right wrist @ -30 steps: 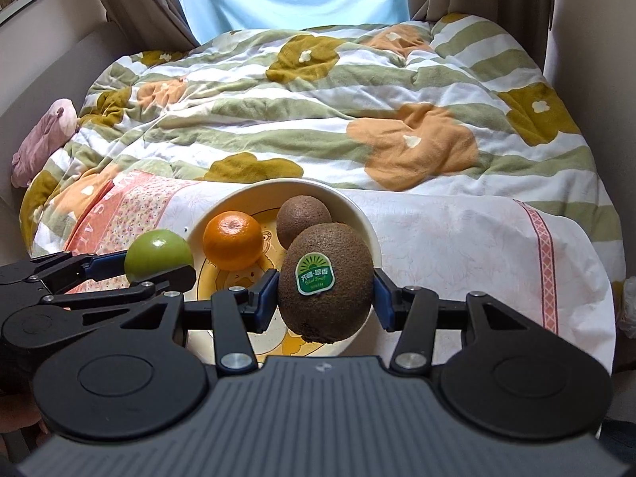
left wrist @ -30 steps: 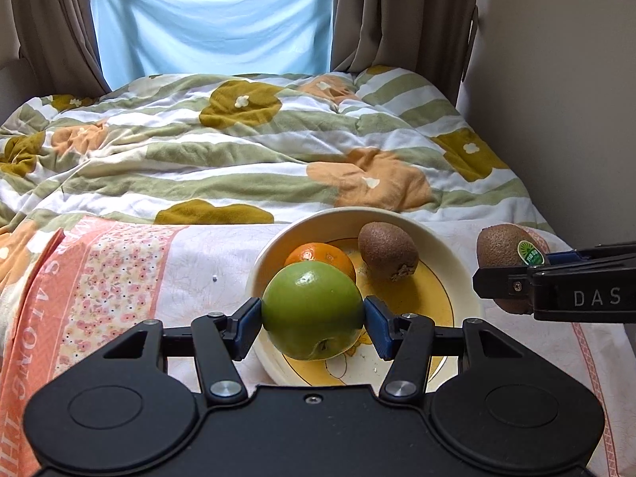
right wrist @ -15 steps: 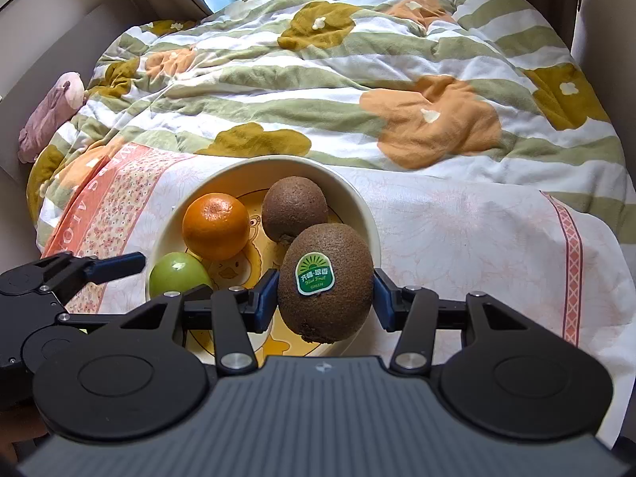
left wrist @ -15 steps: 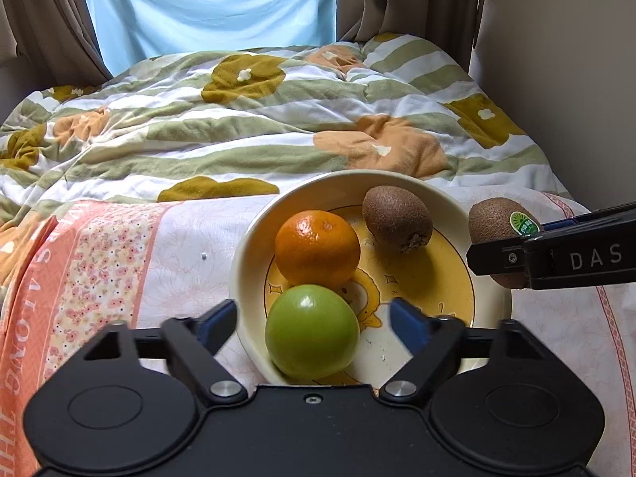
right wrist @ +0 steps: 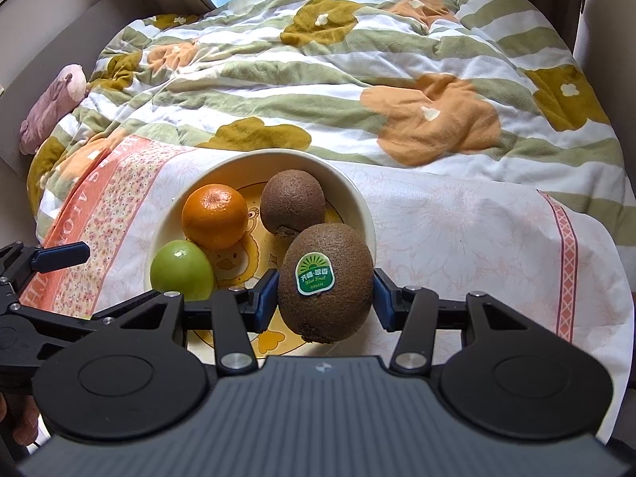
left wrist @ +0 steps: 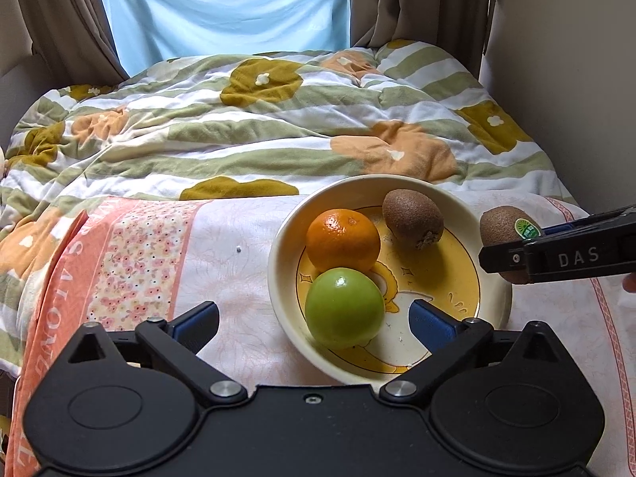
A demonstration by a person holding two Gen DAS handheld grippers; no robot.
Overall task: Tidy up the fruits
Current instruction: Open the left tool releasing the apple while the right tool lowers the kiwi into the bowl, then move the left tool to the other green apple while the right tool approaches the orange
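A cream bowl (left wrist: 278,278) with a yellow cartoon bottom stands on the bed. It holds a green apple (left wrist: 344,308), an orange (left wrist: 342,240) and a plain kiwi (left wrist: 412,218). My left gripper (left wrist: 314,318) straddles the apple; its jaws are opening and the blue pads stand well off the fruit. My right gripper (right wrist: 325,298) is shut on a second kiwi (right wrist: 326,282) with a green sticker, held over the bowl's near right rim (right wrist: 357,198). In the left wrist view that kiwi (left wrist: 505,222) hangs just right of the bowl.
The bowl rests on a white cloth with an orange floral border (left wrist: 135,262), spread over a striped flowered quilt (left wrist: 278,131). A pink plush toy (right wrist: 55,107) lies at the bed's left edge. A wall (left wrist: 576,79) runs close along the right; curtains (left wrist: 417,4) hang behind.
My left gripper opened and let go of the green apple, which now lies in the bowl by the orange. The right gripper sank a little with its kiwi, closer to the bowl.
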